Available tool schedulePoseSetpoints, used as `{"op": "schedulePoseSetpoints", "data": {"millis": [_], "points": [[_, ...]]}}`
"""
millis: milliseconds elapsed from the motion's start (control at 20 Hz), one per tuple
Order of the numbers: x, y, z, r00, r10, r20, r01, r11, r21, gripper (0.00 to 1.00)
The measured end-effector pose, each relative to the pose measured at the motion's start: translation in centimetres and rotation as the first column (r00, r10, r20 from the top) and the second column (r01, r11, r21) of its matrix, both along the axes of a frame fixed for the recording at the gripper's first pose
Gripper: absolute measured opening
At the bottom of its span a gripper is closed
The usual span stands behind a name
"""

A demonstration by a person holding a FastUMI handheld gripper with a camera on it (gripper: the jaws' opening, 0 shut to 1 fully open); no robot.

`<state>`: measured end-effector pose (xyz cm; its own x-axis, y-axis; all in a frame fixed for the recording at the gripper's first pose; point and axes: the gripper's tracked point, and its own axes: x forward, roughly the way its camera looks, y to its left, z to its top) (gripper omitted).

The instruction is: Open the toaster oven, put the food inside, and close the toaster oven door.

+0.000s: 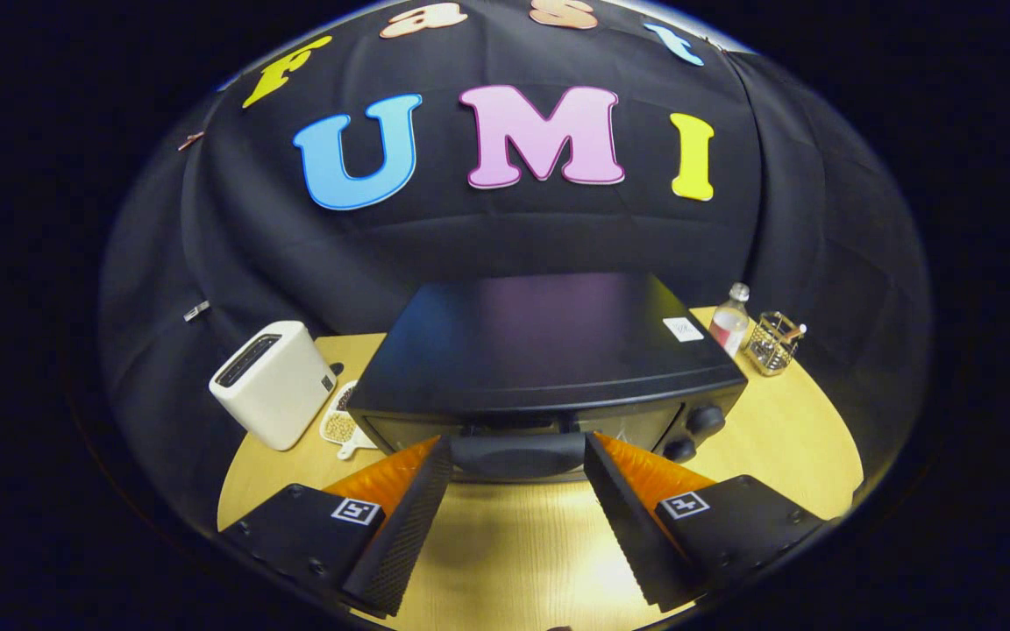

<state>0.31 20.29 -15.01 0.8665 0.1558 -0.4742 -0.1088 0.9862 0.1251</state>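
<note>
black toaster oven sitting upright on wooden table, door closed, its handle lying at 12 o'clock between the fingertips.

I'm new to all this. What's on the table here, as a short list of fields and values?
Main appliance: black toaster oven, door closed
Door handle: handle lies between the jaws
Gripper: gripper open, its jaws on either side of the handle; contact cannot be told
Knobs: two knobs beside the door
Beside the oven: white toaster, small board with food
Behind the oven: bottle, wire basket
Surface: wooden table
</note>
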Motion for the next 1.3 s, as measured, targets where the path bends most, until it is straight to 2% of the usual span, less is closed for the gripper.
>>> {"op": "schedulePoseSetpoints", "data": {"millis": [300,700,900,1050,1300], "points": [[-0.6,-2.9,8.8,0.982,0.026,0.188,-0.021,0.999,-0.029,0.99],[-1.3,-11.3,18.6,0.926,-0.006,0.377,0.038,0.996,-0.077,0.99],[-2.1,-15.4,21.7,0.894,-0.013,0.447,0.062,0.993,-0.096,0.99],[-2.8,-18.2,23.3,0.881,-0.044,0.471,0.082,0.995,-0.060,0.98],[-3.5,-22.3,23.7,0.873,-0.072,0.482,0.102,0.994,-0.036,0.98]]}}
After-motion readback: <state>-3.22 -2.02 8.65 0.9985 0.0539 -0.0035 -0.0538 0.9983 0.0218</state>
